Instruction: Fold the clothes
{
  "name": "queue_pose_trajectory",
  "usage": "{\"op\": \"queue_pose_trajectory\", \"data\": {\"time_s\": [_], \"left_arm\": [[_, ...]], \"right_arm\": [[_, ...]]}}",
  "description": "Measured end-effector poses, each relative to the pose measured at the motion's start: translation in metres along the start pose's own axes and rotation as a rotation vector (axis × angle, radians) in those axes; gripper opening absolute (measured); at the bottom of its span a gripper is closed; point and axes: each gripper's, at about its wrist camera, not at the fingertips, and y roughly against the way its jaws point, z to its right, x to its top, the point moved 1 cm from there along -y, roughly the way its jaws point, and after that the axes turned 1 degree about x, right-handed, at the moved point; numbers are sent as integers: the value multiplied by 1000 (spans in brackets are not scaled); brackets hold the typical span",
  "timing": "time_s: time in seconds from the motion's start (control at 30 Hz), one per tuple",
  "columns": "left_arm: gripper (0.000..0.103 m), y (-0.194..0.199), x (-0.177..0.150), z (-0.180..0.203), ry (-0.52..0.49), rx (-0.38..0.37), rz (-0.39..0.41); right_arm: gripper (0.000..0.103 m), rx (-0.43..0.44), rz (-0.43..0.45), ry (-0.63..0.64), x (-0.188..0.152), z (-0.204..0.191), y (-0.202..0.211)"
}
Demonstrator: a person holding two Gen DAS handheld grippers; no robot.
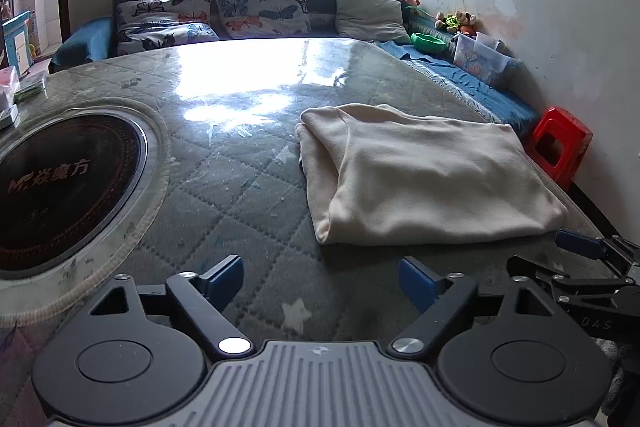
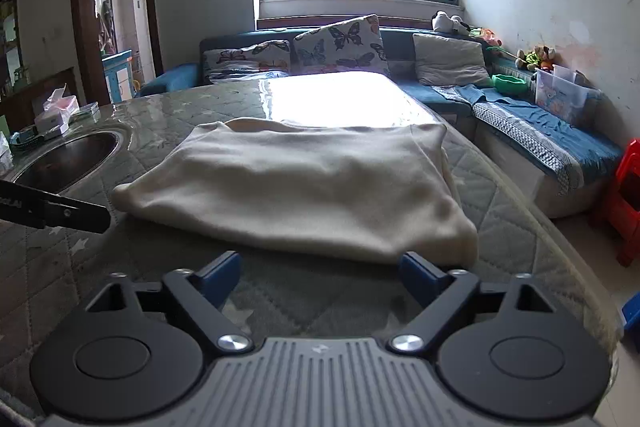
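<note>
A cream garment [image 1: 424, 171] lies folded into a flat rectangle on the quilted, glass-covered table [image 1: 248, 195]. It also shows in the right wrist view [image 2: 304, 183]. My left gripper [image 1: 320, 281] is open and empty, just short of the garment's near left corner. My right gripper [image 2: 320, 277] is open and empty, its fingertips just short of the garment's near edge. The right gripper also shows at the right edge of the left wrist view [image 1: 580, 251], next to the garment's near right corner.
A round black induction cooktop [image 1: 60, 191] is set into the table at the left. Small boxes [image 2: 56, 115] sit at the table's far left. A sofa with butterfly cushions [image 1: 260, 3] stands behind. A red plastic stool [image 1: 560, 143] stands at the right.
</note>
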Motion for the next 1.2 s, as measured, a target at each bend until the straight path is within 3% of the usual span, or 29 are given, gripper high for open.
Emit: {"op": "queue_pose_trajectory", "data": {"time_s": [0.23,0.7,1.2], "left_arm": [[103,15,-13,2,-9,9,12],[103,35,-37,14,-24,38,48],[103,36,-54,30,-74,33,53]], "right_arm": [[103,-32,8,-29,-13,-3,11],[103,-76,32,36,-23,-27,31],[103,-65,34,-8,-35,-28,42]]}}
